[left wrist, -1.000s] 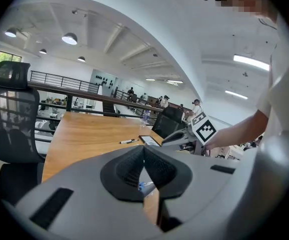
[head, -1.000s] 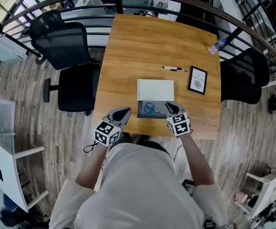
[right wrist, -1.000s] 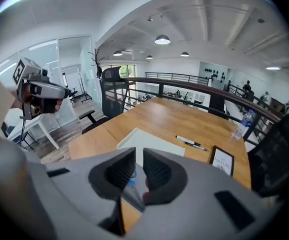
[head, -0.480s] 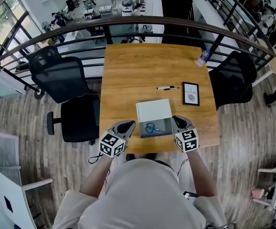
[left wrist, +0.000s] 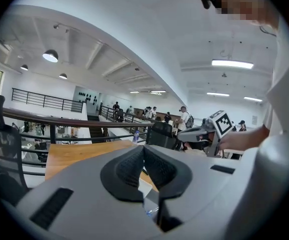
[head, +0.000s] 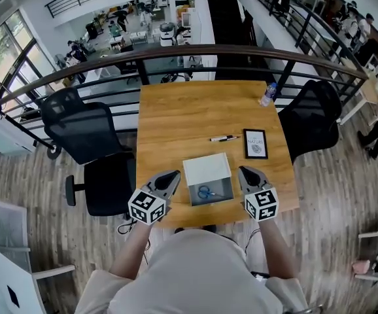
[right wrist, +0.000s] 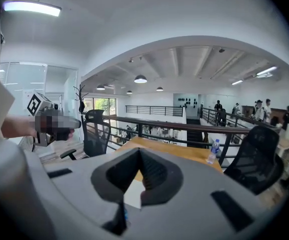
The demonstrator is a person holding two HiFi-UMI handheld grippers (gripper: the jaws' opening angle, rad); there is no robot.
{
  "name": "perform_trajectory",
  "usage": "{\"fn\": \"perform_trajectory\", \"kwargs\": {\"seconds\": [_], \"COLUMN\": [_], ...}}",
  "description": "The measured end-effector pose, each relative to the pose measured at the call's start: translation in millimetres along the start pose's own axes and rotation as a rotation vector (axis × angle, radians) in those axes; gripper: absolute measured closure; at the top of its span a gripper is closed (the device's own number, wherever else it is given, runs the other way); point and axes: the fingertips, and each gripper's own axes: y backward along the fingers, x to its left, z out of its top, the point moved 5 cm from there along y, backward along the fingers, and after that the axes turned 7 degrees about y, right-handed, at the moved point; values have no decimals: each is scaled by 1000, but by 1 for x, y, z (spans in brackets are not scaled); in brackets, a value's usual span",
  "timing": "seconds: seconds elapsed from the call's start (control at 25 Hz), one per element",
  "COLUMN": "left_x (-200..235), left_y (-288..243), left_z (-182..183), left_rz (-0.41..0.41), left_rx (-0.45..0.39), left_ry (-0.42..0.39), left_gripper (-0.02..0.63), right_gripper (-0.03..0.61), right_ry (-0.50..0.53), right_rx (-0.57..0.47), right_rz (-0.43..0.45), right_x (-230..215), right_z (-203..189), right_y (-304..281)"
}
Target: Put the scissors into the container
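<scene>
now scissors (head: 206, 191) lie in container (head: 223, 188) between closed, empty left gripper (head: 173, 175) and right gripper (head: 244, 171)

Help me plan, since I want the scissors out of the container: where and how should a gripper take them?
Probably the blue handles, from straight above: the scissors lie flat in the open container, whose walls block a sideways approach. Their blades are too small to judge here.

Bright daylight — sharp, fisheye-bent edges
</scene>
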Motion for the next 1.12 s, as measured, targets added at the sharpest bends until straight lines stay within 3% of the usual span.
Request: {"fn": "perform_trajectory", "kwargs": {"seconds": [0.32,1.12], "left_x": [-4,-3], "left_y": [8,9], "left_z": [18,17], "left_rz": [-3,14], "left_rx": [-46,-65], "left_ry": [-3,7], "left_gripper": [620,621], "right_gripper": [577,577], "right_ry": [-21,-26], "right_rx": [-97,-118], "right_rz": [-19,-13], "right_x": [-12,-10], "right_z": [13,17], "right_y": [19,19]}}
